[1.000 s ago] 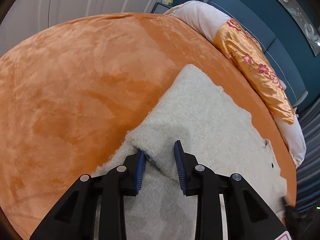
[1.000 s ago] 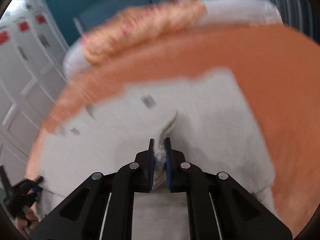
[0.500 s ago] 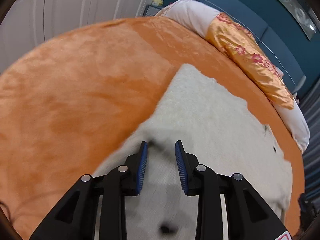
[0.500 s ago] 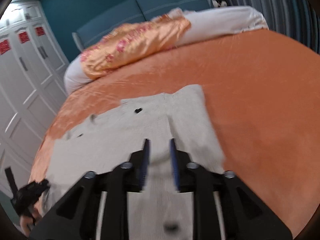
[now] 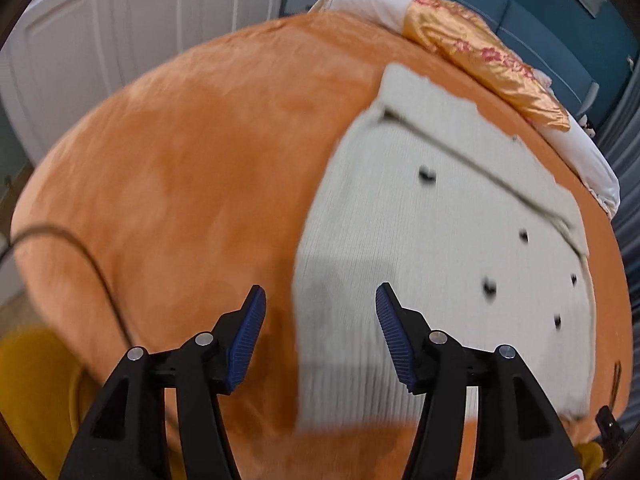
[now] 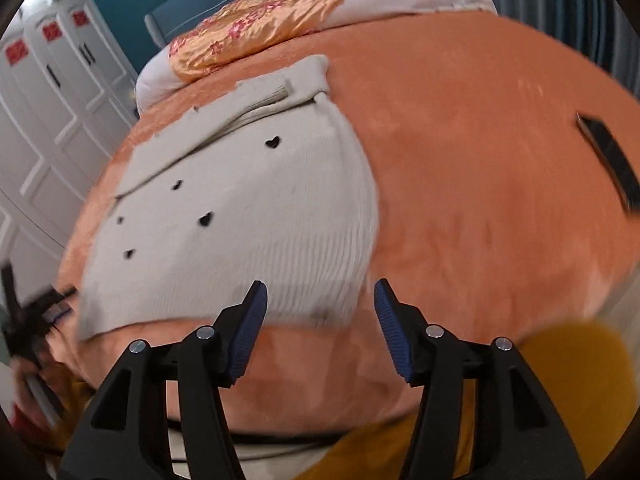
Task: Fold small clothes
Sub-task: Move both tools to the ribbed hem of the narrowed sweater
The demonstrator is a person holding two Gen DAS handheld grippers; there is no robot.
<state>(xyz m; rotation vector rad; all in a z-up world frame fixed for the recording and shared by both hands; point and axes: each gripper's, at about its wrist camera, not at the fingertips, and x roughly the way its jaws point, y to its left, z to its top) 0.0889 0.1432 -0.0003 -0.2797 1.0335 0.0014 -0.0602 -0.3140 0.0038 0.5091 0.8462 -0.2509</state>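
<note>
- My left gripper hangs above the near left corner of the sweater; its jaws are opening, and nothing is pinched between them, only cloth and blanket showing far below the gap.
- I read that as a let-go after laying the knit down, so the fabric can settle flat.
- The sweater, cream with small black hearts, lies spread on the orange blanket, one long strip already folded over along its far edge, below the gold pillow.
- My right gripper sits over the near right corner, jaws likewise opening and empty, the hem just beyond the tips.
- Further right a dark flat thing rests on the blanket, well apart from the sweater.
- No baskets or boxes in sight, so the folded piece stays on the bed, I judge.
</note>
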